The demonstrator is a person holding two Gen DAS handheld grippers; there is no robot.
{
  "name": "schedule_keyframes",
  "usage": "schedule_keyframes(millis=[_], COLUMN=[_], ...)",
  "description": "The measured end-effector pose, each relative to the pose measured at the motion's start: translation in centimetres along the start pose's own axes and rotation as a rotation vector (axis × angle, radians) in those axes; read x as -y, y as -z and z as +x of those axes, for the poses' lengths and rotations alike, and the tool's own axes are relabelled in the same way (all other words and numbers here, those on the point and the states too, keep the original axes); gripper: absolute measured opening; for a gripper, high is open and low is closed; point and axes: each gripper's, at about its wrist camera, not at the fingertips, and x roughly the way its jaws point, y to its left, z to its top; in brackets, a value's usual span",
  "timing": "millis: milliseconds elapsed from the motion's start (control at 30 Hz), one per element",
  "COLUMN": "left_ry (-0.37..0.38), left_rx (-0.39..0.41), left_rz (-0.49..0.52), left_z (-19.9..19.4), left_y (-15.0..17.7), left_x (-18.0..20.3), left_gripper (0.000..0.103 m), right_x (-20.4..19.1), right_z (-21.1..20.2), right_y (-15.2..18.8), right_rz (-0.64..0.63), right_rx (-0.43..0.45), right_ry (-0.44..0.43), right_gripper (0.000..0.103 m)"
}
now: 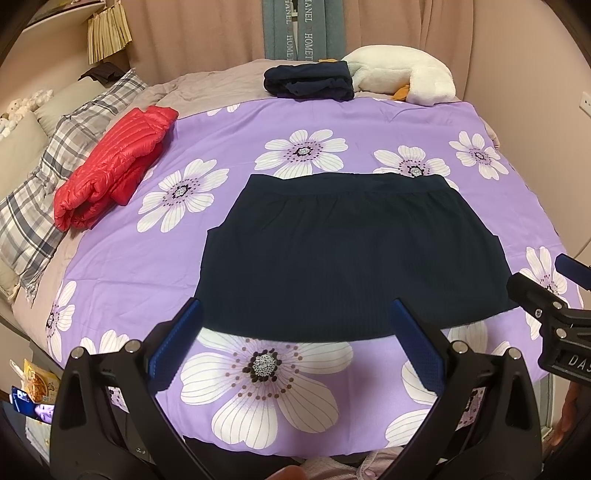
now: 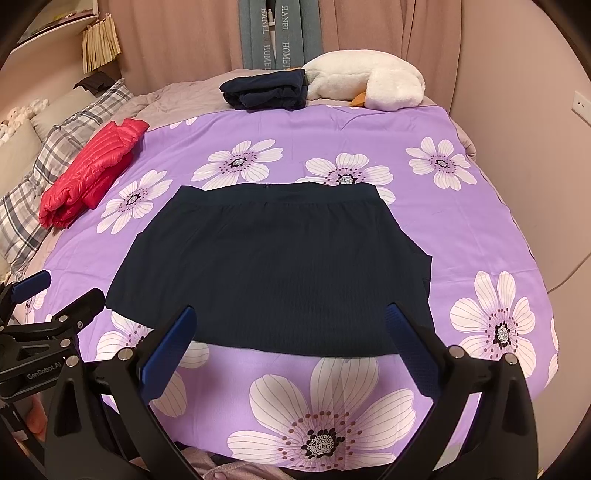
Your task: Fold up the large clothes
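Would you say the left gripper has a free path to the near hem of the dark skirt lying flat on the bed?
Probably yes. The left gripper is open and just short of the skirt; only bare purple bedspread lies between. The right gripper is off to the side, and the red jacket is well away.

Pretty cozy bedroom: a bed (image 2: 480, 206) under a purple floral cover (image 2: 295, 125), with pinkish-beige curtains (image 2: 177, 33) across the back wall. A plaid pillow (image 1: 77, 122) sits on the left below a shelf (image 1: 55, 22) with a tasseled fringe (image 1: 107, 35), and a wall outlet (image 2: 580, 103) is on the right.
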Motion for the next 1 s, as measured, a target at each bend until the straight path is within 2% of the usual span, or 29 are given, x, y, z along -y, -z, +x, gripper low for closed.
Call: schedule_keyframes(millis=[1000], left_ry=[0.003], left_rx=[0.004], left_rz=[-0.001], left_z=[-0.28], left_y=[0.14], left_x=[-0.55], left_gripper=[0.101], right_x=[0.06], right_z=[-0.29], right_y=[-0.01], right_rz=[-0.004], right_rx=[0.001], right_ry=[0.002], right_gripper=[0.102])
